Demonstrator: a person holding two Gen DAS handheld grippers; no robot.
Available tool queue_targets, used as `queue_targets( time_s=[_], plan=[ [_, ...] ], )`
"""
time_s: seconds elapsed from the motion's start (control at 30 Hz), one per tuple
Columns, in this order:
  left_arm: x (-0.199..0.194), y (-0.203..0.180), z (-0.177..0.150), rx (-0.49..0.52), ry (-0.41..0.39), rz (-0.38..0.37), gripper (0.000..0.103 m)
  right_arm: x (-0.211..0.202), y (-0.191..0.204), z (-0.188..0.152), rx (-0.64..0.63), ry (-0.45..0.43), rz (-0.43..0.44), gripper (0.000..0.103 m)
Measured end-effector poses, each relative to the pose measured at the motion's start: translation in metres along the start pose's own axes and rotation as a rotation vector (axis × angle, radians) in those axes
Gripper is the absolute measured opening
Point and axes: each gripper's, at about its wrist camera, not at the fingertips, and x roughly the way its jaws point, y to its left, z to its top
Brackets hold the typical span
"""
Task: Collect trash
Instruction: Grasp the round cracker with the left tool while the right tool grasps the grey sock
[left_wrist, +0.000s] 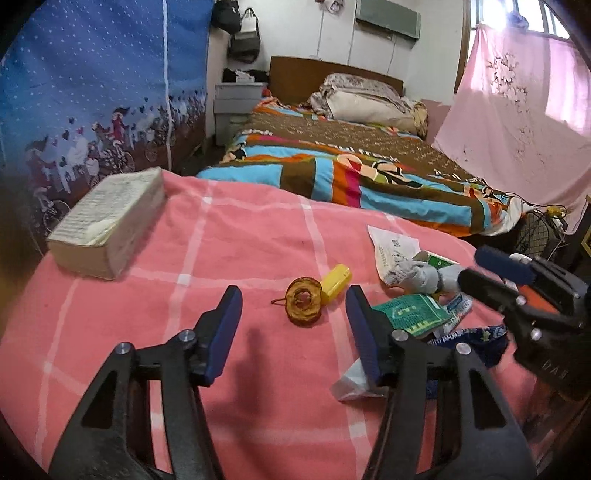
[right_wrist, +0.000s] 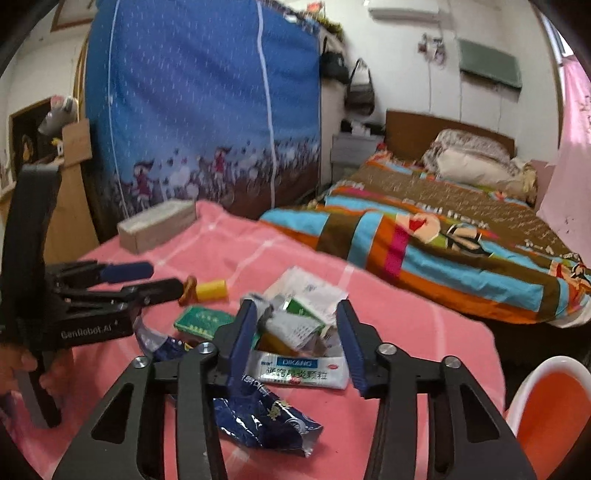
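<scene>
Trash lies on a pink checked blanket (left_wrist: 221, 236). A brown ring-shaped scrap (left_wrist: 303, 306) and a yellow cylinder (left_wrist: 336, 280) lie just ahead of my left gripper (left_wrist: 292, 291), which is open with the ring in line with its gap. My right gripper (right_wrist: 296, 305) is open around a crumpled small box and foil (right_wrist: 291, 326); its pads stand close on either side. A green box (right_wrist: 203, 319), a white sachet (right_wrist: 303, 373), a printed paper (left_wrist: 391, 247) and a blue foil wrapper (right_wrist: 266, 421) lie around it.
A thick pale book (left_wrist: 107, 221) rests at the blanket's far left. An orange bin with a white rim (right_wrist: 550, 406) stands at lower right. Beyond are a bed with a striped cover (left_wrist: 351, 166), a blue fabric wardrobe (right_wrist: 203, 110) and a pink curtain (left_wrist: 517, 110).
</scene>
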Motion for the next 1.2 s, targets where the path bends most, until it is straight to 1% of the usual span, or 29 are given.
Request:
queue_targets(
  time_s=[0.07,0.17,0.23,0.27,0.37,0.43,0.5,0.67,0.73,0.93,1.03,1.2],
  plan=[
    [0.005,0.001,0.002,-0.005,0.02,-0.014,0.059,0.009,-0.001,-0.001,0.005,0.046,0.016,0.036],
    [0.012,0.003,0.003,-0.016,0.046,-0.03,0.053,0.016,-0.003,-0.003,0.019,0.083,0.034,0.031],
    [0.015,0.004,0.003,-0.021,0.067,-0.041,0.046,0.018,-0.004,-0.005,0.026,0.098,0.042,0.027],
    [0.017,0.004,0.002,-0.022,0.075,-0.043,0.044,0.019,-0.004,-0.004,0.028,0.103,0.045,0.025],
    [0.016,0.002,0.002,-0.021,0.079,-0.053,0.036,0.022,-0.005,-0.006,0.03,0.123,0.055,0.021],
    [0.016,0.002,0.002,-0.019,0.084,-0.056,0.027,0.024,-0.003,-0.006,0.03,0.135,0.06,0.017],
    [0.017,0.002,0.002,-0.019,0.085,-0.056,0.027,0.024,-0.003,-0.006,0.027,0.14,0.063,0.012],
    [0.014,0.0,0.002,-0.015,0.072,-0.05,0.026,0.023,-0.003,-0.008,0.036,0.139,0.076,0.007],
    [0.009,0.0,0.001,-0.017,0.055,-0.045,0.026,0.021,-0.003,-0.008,0.039,0.128,0.077,0.006],
    [-0.015,-0.001,-0.004,-0.035,-0.041,-0.037,0.026,0.011,-0.004,-0.008,0.041,0.081,0.078,0.005],
    [-0.021,-0.003,-0.009,-0.046,-0.047,-0.044,0.026,0.009,-0.003,-0.009,0.043,0.077,0.089,0.005],
    [-0.024,-0.007,-0.015,-0.062,-0.03,-0.069,0.026,0.0,0.0,-0.012,0.039,0.069,0.11,0.005]
  ],
)
